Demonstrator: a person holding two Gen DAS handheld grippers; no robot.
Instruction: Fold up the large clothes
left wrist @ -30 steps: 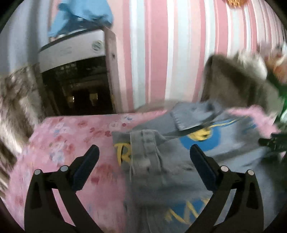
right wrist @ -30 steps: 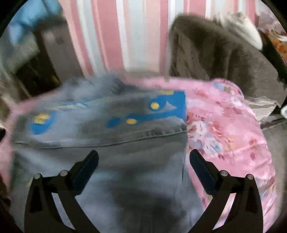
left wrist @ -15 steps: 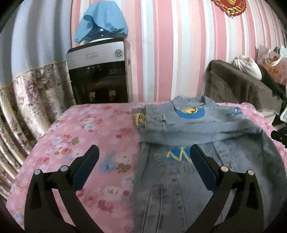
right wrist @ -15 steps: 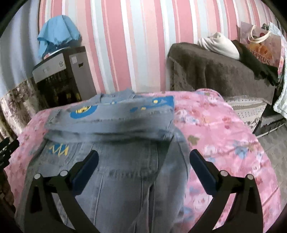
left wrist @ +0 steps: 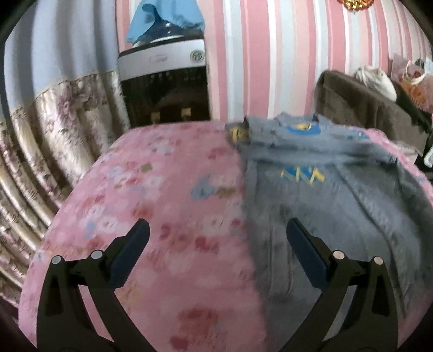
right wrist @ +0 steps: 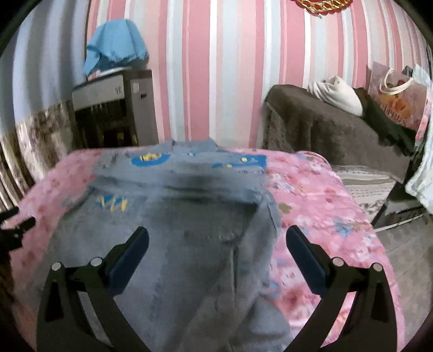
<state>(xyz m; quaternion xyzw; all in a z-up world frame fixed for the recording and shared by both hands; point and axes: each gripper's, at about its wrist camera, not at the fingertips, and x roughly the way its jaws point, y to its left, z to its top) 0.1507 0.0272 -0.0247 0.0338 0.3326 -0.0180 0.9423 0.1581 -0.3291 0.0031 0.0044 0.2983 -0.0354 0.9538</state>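
A grey-blue denim garment (left wrist: 324,195) with blue and yellow patches lies on the pink floral table cover (left wrist: 167,189); its far part is folded back over itself. It also shows in the right wrist view (right wrist: 189,222). My left gripper (left wrist: 216,243) is open and empty above the garment's left edge. My right gripper (right wrist: 216,249) is open and empty above the garment's near right part. The left gripper's tip shows at the left edge of the right wrist view (right wrist: 13,230).
A water dispenser (left wrist: 165,81) with a blue cloth (left wrist: 165,19) on top stands behind the table by the striped wall. A floral curtain (left wrist: 54,130) hangs at left. A brown-covered sofa (right wrist: 338,135) with a white bundle (right wrist: 338,94) and a gift bag (right wrist: 397,100) stands at right.
Both grippers have pulled back from the folded far part toward the near side of the table. The garment now lies flat with its far part folded over.
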